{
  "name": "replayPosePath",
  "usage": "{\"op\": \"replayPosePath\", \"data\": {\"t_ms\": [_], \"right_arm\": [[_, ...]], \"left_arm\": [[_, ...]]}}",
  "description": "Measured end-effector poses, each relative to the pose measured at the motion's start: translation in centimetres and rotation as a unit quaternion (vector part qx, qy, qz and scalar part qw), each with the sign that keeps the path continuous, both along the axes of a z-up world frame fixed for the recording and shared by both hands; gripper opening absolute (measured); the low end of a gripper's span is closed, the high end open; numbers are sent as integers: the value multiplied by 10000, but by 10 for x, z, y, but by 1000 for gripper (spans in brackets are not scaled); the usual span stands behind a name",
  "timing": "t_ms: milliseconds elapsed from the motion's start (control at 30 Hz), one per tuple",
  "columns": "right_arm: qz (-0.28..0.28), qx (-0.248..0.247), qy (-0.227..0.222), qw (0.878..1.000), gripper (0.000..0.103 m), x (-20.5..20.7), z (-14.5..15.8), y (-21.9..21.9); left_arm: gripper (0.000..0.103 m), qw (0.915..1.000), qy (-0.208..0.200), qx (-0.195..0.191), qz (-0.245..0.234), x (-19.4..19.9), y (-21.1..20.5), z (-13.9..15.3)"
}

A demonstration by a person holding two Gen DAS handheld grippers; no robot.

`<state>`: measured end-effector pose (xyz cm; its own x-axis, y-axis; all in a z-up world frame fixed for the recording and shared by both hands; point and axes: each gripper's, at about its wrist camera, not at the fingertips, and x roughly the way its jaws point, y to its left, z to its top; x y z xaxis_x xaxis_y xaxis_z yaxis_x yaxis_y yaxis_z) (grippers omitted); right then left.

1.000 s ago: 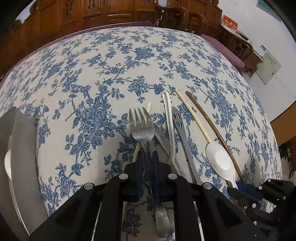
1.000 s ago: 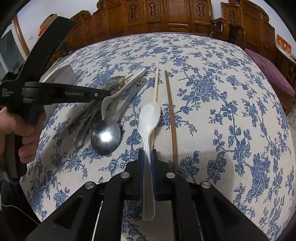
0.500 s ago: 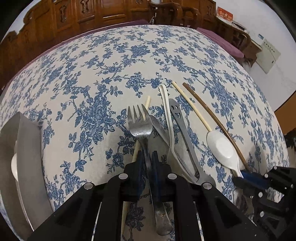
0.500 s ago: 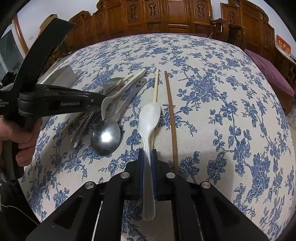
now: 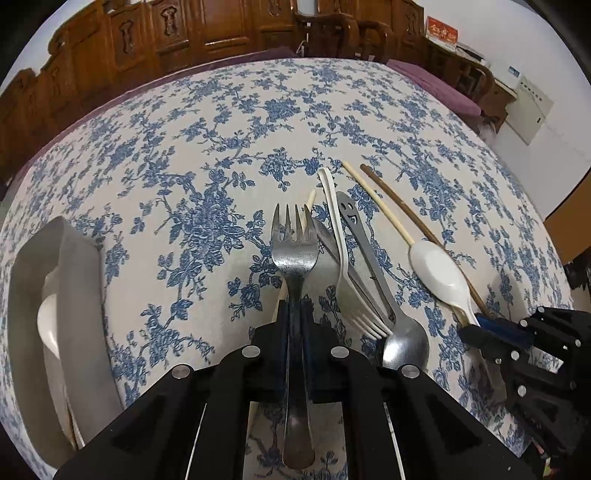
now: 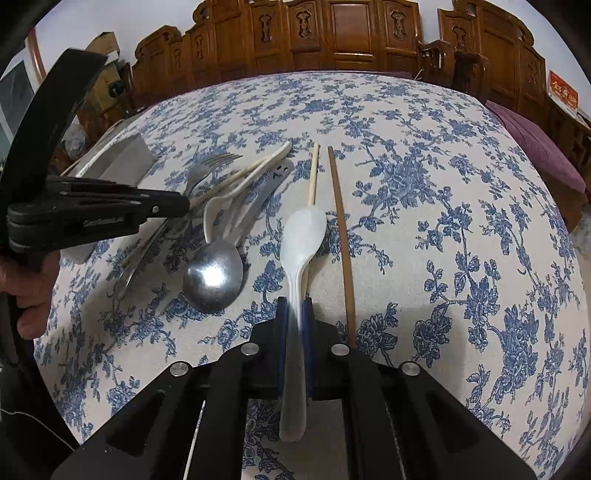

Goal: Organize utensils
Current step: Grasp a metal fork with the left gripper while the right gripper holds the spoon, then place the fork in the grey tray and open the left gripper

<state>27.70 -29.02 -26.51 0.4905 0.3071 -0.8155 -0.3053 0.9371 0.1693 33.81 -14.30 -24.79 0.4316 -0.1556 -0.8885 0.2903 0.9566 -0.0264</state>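
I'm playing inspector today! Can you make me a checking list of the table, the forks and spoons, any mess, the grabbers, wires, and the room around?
Surface: tablecloth, white with blue flowers.
Job's things: metal fork and white spoon gripped; metal spoon, white plastic fork, pale chopstick and brown chopstick lying loose; grey tray at the left.
Clutter: nothing seen.
Grippers: left gripper shut on the metal fork; right gripper shut on the white spoon.
Cables: nothing seen.
Surroundings: carved wooden furniture.

Desk cover: blue floral cloth (image 5: 207,155)
Behind desk: carved wooden chairs (image 6: 351,33)
Right wall: white panel (image 5: 530,107)
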Motion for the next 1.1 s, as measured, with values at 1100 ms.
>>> {"op": "replayPosePath", "data": {"t_ms": [1100], "right_arm": [[593,329,-634,9957,9,8,87,112]], "left_arm": [[6,9943,-798,-288,645,-31,147,96]]}}
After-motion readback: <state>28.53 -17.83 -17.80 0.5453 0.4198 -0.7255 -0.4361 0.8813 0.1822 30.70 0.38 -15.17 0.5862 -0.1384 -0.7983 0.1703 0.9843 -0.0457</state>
